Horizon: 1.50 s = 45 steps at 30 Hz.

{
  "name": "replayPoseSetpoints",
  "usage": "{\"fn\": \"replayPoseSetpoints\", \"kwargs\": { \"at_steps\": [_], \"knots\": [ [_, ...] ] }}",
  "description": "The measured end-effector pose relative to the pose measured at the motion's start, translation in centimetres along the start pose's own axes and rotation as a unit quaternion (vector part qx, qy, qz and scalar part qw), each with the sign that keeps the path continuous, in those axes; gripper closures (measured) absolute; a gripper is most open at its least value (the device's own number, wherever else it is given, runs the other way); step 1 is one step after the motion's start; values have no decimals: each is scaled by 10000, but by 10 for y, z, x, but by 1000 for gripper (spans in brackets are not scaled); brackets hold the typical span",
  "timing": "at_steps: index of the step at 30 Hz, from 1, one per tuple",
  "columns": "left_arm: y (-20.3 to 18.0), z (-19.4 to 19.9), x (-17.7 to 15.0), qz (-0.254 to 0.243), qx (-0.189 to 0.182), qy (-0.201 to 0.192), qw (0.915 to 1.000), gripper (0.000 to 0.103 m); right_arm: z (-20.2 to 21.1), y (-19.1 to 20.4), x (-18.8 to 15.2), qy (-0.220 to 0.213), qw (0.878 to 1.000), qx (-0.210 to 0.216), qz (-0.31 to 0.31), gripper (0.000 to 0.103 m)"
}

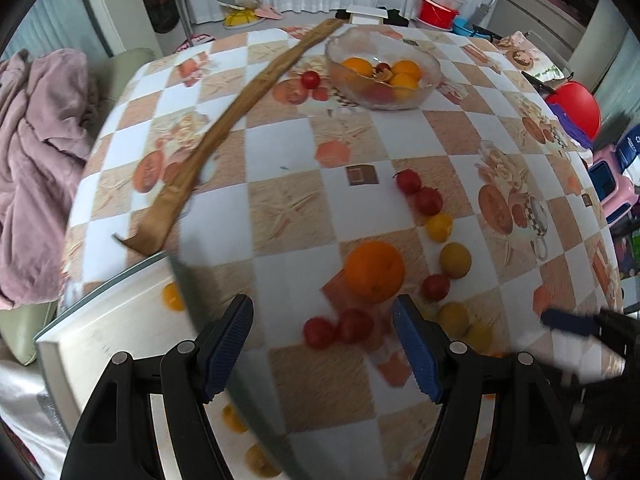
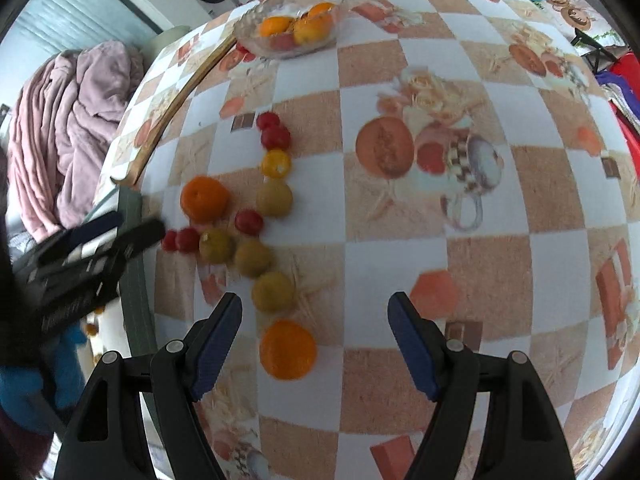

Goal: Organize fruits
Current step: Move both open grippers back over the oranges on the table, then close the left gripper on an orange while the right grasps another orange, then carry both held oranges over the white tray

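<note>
Loose fruit lies on the checked tablecloth (image 1: 280, 160): an orange (image 1: 374, 272), small red fruits (image 1: 318, 332) and yellow-green ones (image 1: 455, 260). My left gripper (image 1: 322, 320) hangs open above the red pair, touching nothing. In the right wrist view, my right gripper (image 2: 316, 312) is open too, and a second orange (image 2: 287, 350) rests on the table between its fingers, nearer the left one and apart from both pads. A glass bowl (image 1: 434, 76) at the far side holds several oranges. The left gripper (image 2: 100, 240) shows blurred at this view's left edge.
A long curved wooden stick (image 1: 240, 112) lies diagonally from the bowl toward the table's left edge. A white board (image 1: 120, 340) with fruit bits sits at the near left. A pink blanket (image 1: 36, 160) is heaped on a seat beyond the table's left side.
</note>
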<state>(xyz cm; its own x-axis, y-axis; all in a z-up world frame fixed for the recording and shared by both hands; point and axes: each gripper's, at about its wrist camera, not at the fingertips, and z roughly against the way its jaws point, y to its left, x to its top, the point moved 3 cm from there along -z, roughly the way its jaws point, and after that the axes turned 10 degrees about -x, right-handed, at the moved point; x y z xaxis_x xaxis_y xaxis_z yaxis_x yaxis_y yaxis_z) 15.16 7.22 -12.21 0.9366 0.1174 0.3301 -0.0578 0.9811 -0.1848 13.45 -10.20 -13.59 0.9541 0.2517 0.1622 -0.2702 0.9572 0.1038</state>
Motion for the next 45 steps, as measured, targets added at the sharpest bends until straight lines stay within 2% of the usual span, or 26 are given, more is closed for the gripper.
{"fn": "replayPoseSetpoints", "kwargs": {
  "at_steps": [7,15,17,19,20,21,25,36,45],
  "knots": [
    [-11,-29,12,-115,59,120,9998,30,-12,14,-16,126,9994,47,306,24],
    [-19,-47,18,-127,219,242,9994,30,-19,36,-21,29,9955,-288,904,25],
    [-17,-50,17,-90,249,300,9992,30,-19,39,-22,-10,9944,-362,994,34],
    [-17,-50,15,-81,261,292,9992,30,-19,39,-22,-32,9939,-402,1024,50],
    [-17,-50,15,-81,261,280,9992,33,-19,38,-22,-39,9940,-413,1016,55],
    [-16,-49,14,-79,241,272,9993,41,-19,37,-21,-35,9942,-403,998,64],
    [-17,-47,13,-50,57,262,9996,63,-16,28,-21,7,9961,-260,841,64],
    [-7,-17,3,214,-120,38,9997,63,-3,-2,-18,31,9994,51,344,64],
    [6,16,-18,392,-114,-119,9991,63,3,6,-23,49,9996,75,285,64]
  ]
}}
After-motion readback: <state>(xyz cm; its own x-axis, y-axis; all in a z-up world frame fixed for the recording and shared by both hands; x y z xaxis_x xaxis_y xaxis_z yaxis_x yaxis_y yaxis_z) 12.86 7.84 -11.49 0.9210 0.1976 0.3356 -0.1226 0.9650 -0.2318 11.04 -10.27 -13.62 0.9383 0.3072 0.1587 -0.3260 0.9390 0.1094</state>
